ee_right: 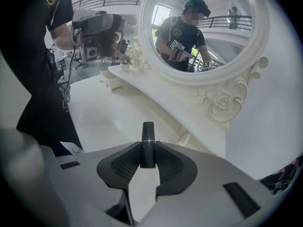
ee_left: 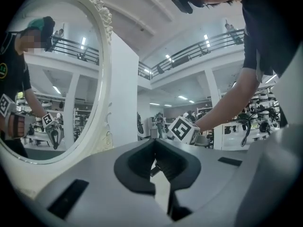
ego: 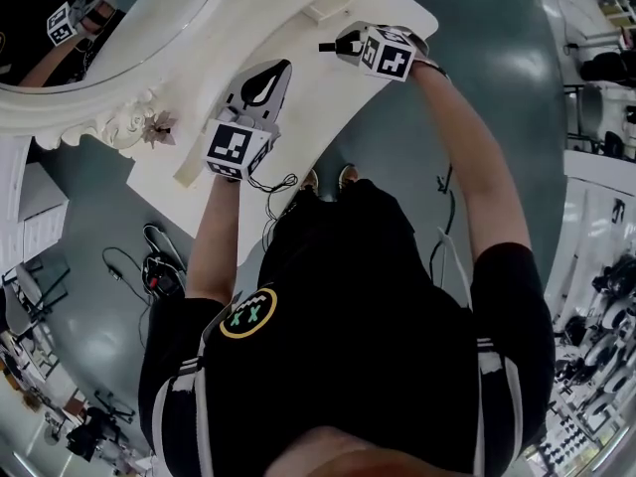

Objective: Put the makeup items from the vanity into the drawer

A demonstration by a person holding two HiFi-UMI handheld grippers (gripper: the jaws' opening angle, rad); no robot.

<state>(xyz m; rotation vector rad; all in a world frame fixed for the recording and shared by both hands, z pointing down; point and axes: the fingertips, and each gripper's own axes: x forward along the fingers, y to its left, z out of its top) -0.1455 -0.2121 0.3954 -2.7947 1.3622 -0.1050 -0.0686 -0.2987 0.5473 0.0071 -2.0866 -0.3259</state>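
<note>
A black lipstick tube stands upright between the pads of my right gripper, which is shut on it. In the head view that gripper hovers over the far right part of the white vanity top, and the lipstick sticks out of its tip. My left gripper hangs over the middle of the top, its jaws together with nothing between them. In the left gripper view the jaws meet, and the right gripper's marker cube shows beyond them.
An oval mirror with a carved white frame backs the vanity. A small white drawer box sits at the far end of the top, with a little pot beside it. Cables lie on the grey floor.
</note>
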